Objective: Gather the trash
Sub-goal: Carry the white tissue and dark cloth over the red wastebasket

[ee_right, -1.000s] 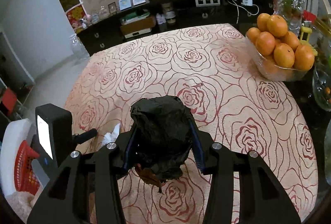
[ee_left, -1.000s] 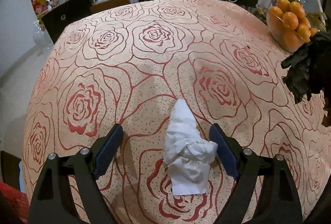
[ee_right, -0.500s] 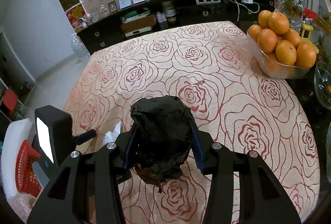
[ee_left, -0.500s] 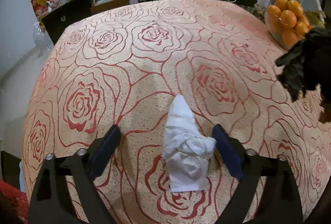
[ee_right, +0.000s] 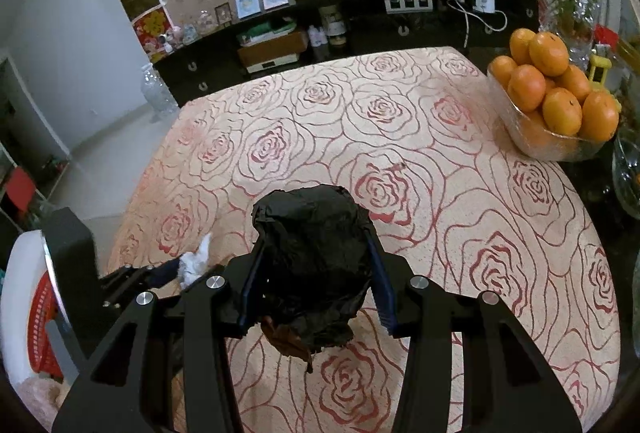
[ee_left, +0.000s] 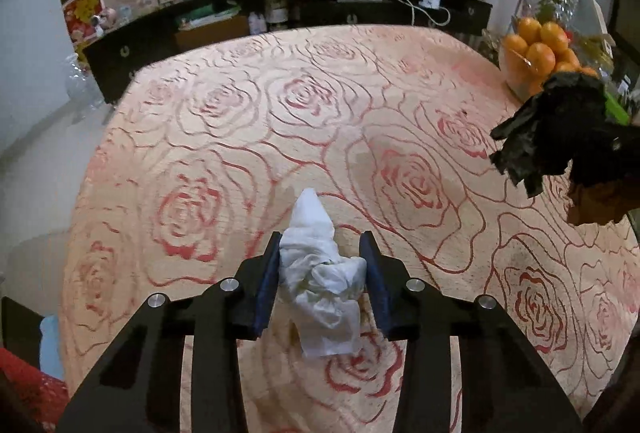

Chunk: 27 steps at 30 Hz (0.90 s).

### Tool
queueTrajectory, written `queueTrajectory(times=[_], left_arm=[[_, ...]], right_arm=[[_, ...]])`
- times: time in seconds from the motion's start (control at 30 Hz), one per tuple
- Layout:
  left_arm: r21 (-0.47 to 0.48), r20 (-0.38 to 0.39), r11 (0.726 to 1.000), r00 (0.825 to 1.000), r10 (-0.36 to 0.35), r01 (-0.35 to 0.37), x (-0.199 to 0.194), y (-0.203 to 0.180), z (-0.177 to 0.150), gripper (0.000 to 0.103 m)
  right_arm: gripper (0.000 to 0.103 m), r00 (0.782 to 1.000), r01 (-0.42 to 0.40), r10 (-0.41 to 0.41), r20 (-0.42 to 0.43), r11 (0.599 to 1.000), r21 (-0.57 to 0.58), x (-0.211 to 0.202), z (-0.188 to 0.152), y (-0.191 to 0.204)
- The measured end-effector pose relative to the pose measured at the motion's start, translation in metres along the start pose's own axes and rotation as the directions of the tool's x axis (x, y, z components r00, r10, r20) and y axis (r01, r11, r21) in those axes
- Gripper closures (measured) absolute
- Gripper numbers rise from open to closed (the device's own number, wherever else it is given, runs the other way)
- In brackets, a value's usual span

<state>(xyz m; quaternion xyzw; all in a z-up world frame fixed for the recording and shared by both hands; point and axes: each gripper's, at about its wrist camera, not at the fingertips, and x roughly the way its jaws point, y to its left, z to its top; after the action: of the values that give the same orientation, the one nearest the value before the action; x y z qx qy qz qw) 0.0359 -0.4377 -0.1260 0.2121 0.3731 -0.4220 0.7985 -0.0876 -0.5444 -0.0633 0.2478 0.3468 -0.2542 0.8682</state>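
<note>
A crumpled white tissue (ee_left: 318,273) sits between the blue pads of my left gripper (ee_left: 322,265), which is shut on it just above the rose-patterned tablecloth (ee_left: 280,121). The tissue also shows in the right wrist view (ee_right: 194,263), at the left. My right gripper (ee_right: 314,265) is shut on a crumpled black plastic wad (ee_right: 314,253) with a brown scrap hanging below it, held above the table. The same black wad (ee_left: 560,129) shows at the right edge of the left wrist view.
A glass bowl of oranges (ee_right: 554,105) stands at the table's far right. A dark sideboard (ee_right: 320,29) with frames, a globe and a pink toy runs behind the table. A red basket (ee_right: 38,317) sits low at the left, off the table.
My left gripper has closed its fingers on the white tissue and lifted a little. The right gripper holds the black wad as before.
</note>
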Motion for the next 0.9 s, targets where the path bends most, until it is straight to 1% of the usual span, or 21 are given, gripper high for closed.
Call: queueTrajectory(times=[0.1,0.2,0.4,0.47,0.63,0.77,0.9], left_arm=[[-0.011,0.019,1.000,0.999,0.029,-0.029,-0.014,0.009,0.002,0.065],[-0.008,0.051,0.997,0.996,0.077,-0.077,-0.033,0.019,0.003,0.065],[-0.019,0.120,0.992,0.985,0.126,-0.125,-0.080,0.040,0.005,0.065],[-0.028,0.139,0.991,0.981,0.134,-0.131,-0.096,0.047,0.005,0.065],[-0.052,0.185,0.984,0.967,0.174,-0.168,-0.133,0.065,-0.004,0.065],[-0.081,0.199,0.976,0.957,0.212,-0.200,-0.156,0.082,-0.014,0.065],[-0.110,0.207,0.962,0.941,0.267,-0.249,-0.174,0.101,-0.026,0.065]], right_arm=[[0.058,1.000,-0.014,0.014,0.003,1.000,-0.012,0.002,0.000,0.007],[0.058,1.000,-0.024,0.025,0.007,0.999,-0.025,0.003,0.000,0.015],[0.058,0.999,-0.043,0.045,0.022,0.997,-0.059,0.002,0.000,0.033],[0.058,0.998,-0.057,0.059,0.022,0.996,-0.071,0.002,-0.002,0.041],[0.058,0.995,-0.081,0.086,0.041,0.989,-0.123,-0.002,-0.006,0.064],[0.058,0.994,-0.090,0.098,0.049,0.984,-0.156,-0.005,-0.009,0.079],[0.058,0.993,-0.093,0.104,0.051,0.978,-0.186,-0.005,-0.012,0.093]])
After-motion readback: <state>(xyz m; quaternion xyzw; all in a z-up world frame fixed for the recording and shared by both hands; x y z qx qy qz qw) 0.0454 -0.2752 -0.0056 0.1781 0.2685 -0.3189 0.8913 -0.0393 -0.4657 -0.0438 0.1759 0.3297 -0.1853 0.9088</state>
